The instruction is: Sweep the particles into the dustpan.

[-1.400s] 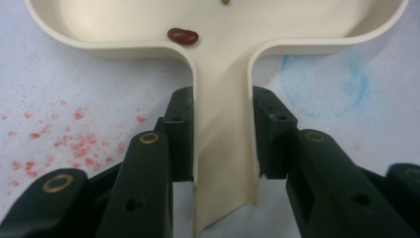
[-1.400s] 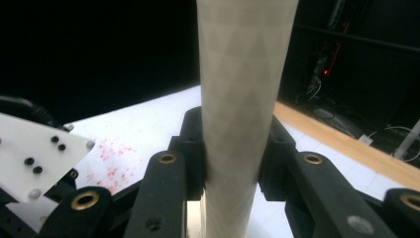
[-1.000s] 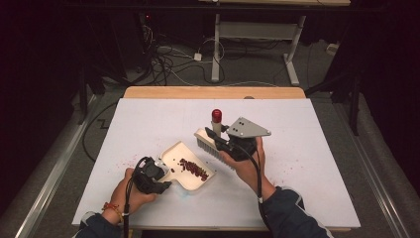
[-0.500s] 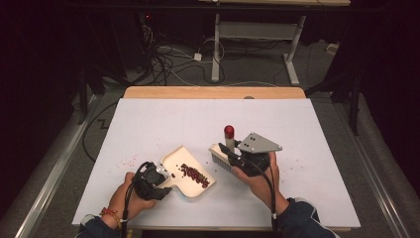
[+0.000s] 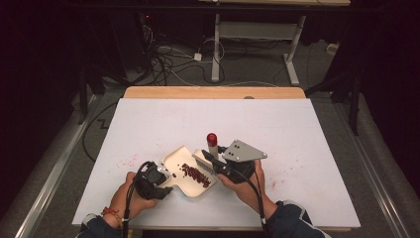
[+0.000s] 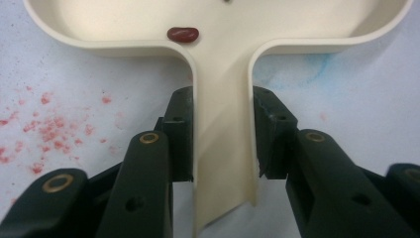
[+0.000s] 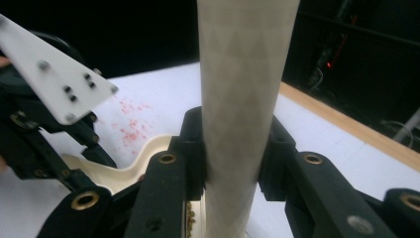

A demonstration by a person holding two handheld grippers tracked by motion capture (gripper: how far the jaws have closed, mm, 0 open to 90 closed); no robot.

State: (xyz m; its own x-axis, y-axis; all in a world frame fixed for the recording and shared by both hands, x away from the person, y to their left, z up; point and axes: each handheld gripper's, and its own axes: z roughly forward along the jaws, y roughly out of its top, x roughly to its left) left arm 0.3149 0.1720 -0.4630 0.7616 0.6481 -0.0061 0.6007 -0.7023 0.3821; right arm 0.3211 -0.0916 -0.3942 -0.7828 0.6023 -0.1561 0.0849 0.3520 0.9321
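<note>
My left gripper (image 6: 223,148) is clamped on the flat handle of the cream dustpan (image 6: 223,29), one jaw pressed against each edge of it. A single red bean (image 6: 183,33) rests against the pan's back wall. My right gripper (image 7: 233,163) pinches the pale handle of the brush (image 7: 245,99), which stands nearly upright between its jaws, its red cap (image 5: 212,138) topmost in the high view.

In that view the dustpan (image 5: 190,171) lies flat on the table near my edge, between my two hands, with a heap of beans (image 5: 195,174) in its middle. The brush head (image 5: 204,163) sits at the pan's right rim, just beside the heap.

I judge the step in hand to be sweeping beans into the pan. To do it well I should keep the left grip firm and the pan's lip flat on the sheet, so nothing slips under it, and draw the bristles low and slow toward the pan; a quick flick would scatter the beans across the table.

The surface is a white sheet (image 5: 297,129) speckled with reddish stains (image 5: 126,161) left of the pan, laid over a wooden tabletop (image 5: 213,92) whose far edge shows. Beyond it the room is dark: tangled cables (image 5: 163,54) on a grey floor and the white legs of another desk (image 5: 292,59).
</note>
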